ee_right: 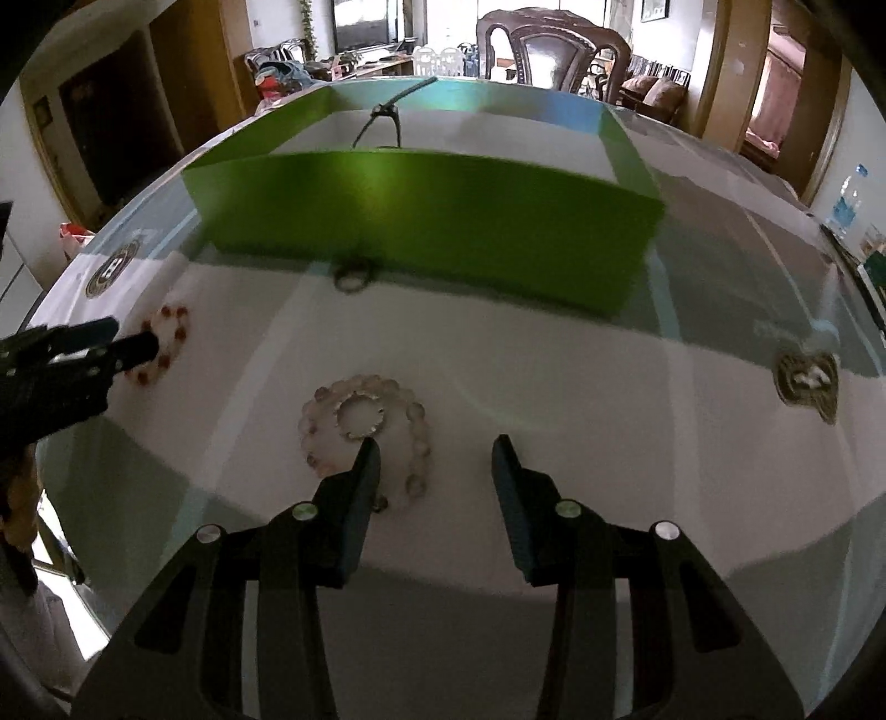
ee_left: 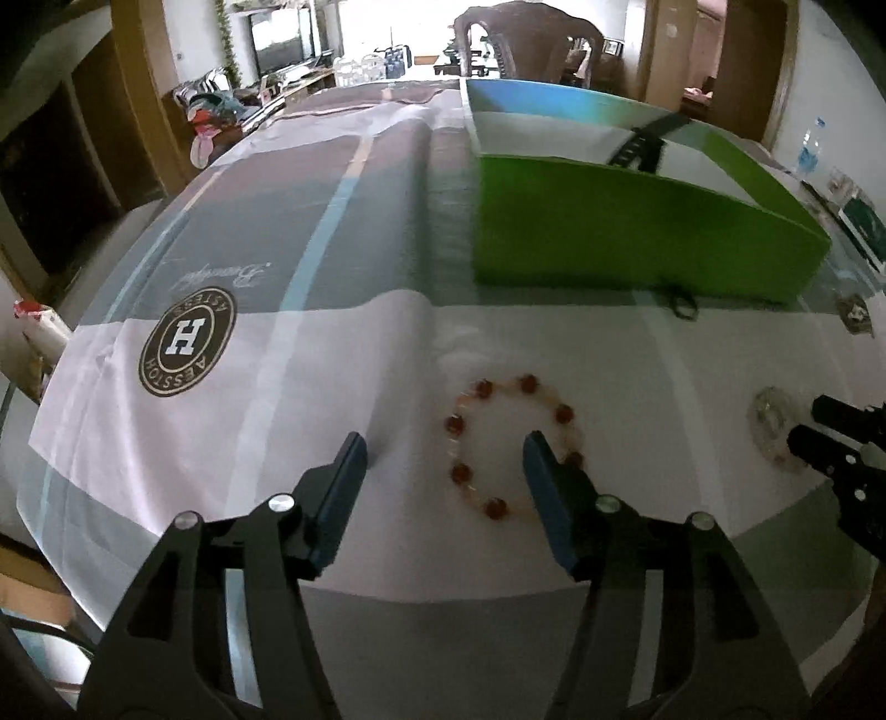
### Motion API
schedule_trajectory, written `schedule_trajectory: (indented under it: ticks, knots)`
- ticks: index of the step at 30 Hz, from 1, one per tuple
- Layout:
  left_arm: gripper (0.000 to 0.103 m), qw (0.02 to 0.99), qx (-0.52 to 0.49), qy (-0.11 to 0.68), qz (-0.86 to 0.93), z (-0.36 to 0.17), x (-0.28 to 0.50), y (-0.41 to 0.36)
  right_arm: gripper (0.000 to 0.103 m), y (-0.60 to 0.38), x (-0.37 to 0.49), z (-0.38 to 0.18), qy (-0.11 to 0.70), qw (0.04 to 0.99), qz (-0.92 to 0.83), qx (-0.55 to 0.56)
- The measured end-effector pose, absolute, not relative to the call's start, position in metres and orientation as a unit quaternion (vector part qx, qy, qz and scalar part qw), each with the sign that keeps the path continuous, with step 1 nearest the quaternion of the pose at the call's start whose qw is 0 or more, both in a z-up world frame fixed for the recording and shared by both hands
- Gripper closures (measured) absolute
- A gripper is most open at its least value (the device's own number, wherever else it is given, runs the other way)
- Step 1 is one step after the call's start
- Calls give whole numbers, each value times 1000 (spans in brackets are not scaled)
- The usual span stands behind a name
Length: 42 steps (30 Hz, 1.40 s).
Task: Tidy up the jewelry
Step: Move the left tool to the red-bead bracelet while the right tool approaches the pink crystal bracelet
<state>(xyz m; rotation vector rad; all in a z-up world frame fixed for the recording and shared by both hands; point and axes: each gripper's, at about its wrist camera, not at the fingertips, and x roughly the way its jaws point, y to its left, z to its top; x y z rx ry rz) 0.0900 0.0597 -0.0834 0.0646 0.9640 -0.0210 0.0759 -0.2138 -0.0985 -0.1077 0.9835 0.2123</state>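
A red and pale bead bracelet (ee_left: 470,443) lies on the white cloth; my open left gripper (ee_left: 443,459) hovers over it, its right finger inside the loop. It shows in the right wrist view (ee_right: 171,343) too. A clear bead bracelet (ee_right: 415,437) with a small toothed silver ring (ee_right: 360,415) inside it lies by the left finger of my open right gripper (ee_right: 437,459). A green box (ee_right: 421,221) stands behind, holding a dark watch-like strap (ee_right: 387,119). A small dark ring (ee_right: 351,275) lies at its front. A heart-shaped pendant (ee_right: 805,382) lies far right.
The table is covered by a grey and white cloth with a round logo (ee_left: 188,349). A chair (ee_right: 554,44) stands at the far end. A water bottle (ee_right: 847,202) and cards sit at the right edge.
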Motion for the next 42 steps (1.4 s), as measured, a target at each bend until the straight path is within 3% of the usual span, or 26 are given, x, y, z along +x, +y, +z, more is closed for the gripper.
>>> schedule_trajectory:
  ticks: [8, 12, 42]
  knots:
    - [44, 880, 55, 465, -83, -85, 65, 20, 61, -227, 59, -99, 467, 879, 93, -32]
    - [42, 881, 49, 463, -82, -86, 65, 16, 71, -220, 57, -98, 459, 884, 84, -43]
    - [28, 895, 31, 442, -45, -93, 62, 18, 70, -218, 50, -100, 435, 898, 65, -29]
